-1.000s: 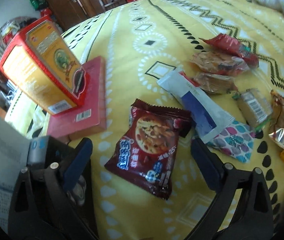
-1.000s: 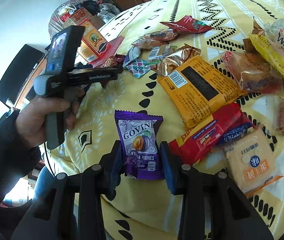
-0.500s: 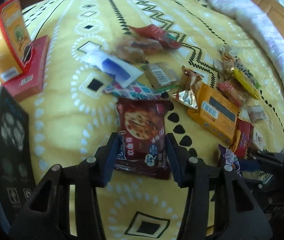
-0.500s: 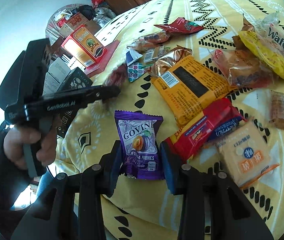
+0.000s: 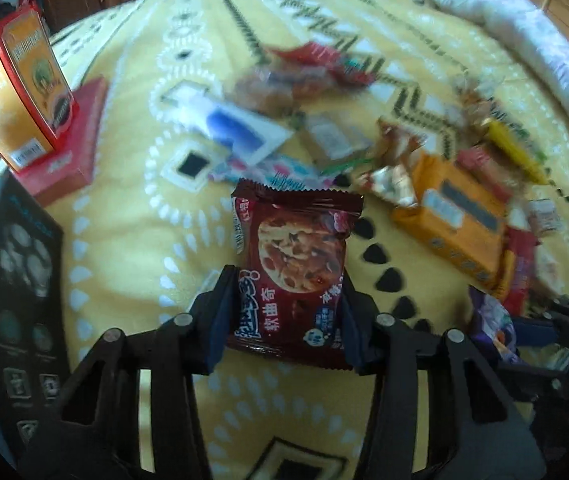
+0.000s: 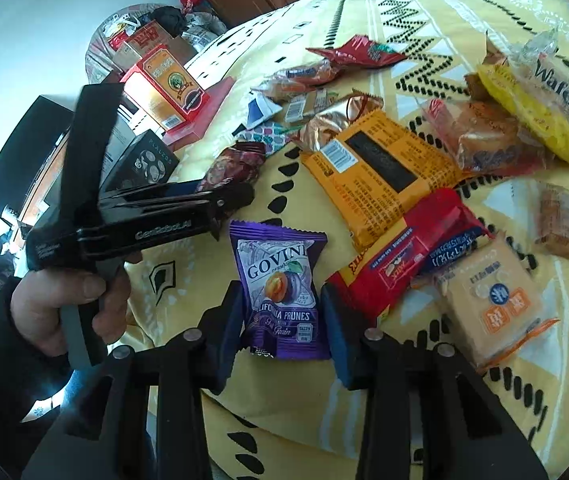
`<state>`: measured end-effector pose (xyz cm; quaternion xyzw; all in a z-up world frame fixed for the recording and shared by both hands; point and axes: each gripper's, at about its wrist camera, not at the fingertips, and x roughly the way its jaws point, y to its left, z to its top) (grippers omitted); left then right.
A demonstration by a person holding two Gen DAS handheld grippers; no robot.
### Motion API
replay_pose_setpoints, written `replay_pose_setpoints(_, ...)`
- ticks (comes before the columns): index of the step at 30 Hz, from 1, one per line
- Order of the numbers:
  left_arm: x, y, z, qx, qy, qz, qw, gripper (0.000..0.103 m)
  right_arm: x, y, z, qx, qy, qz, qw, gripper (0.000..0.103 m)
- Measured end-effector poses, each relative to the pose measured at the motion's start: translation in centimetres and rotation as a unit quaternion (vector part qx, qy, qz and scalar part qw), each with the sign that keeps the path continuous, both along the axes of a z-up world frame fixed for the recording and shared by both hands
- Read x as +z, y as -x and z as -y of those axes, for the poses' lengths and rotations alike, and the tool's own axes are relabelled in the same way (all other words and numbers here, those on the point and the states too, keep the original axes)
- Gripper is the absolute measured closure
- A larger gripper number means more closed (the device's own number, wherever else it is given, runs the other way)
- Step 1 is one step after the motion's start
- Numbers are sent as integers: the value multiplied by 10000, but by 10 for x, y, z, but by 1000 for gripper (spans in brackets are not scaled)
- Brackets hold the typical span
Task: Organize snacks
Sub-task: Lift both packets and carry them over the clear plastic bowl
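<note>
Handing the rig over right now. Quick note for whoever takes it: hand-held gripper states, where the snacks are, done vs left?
Left hand-held gripper: jaws closing on the brown cookie packet, pads against its sides.
Right hand-held gripper: shut on the purple prune packet.
Both packets are at the near edge of the yellow blanket.
The other snacks lie loose in a scattered pile beyond, including the orange packet and red packet.
The boxes stand stacked at the far left.
Done: two packets gripped. Left: place them, then sort the pile.

both hand-held grippers pinching
left hand-held gripper (image 5: 286,312) closing, tilted down; right hand-held gripper (image 6: 282,316) clamped; hand (image 6: 66,304) grips handle.
</note>
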<state>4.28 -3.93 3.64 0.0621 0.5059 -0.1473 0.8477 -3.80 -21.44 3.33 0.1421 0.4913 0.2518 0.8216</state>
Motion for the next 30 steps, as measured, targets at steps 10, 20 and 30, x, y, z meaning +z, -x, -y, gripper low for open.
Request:
replay_pose_setpoints(10,128,42,-73,615,306,1228,9900,56,75,1,-23,72,106,692,9975,61)
replay_pose_setpoints(20,203,100,-257,2448,98,2000,9487,56,186,-25,-143,951,117,1743,9800,61)
replay_pose_setpoints(30,212,112,-380,3798,-326,2089,9006,56,252,-16,-318,2306,-141,2097,9501,61)
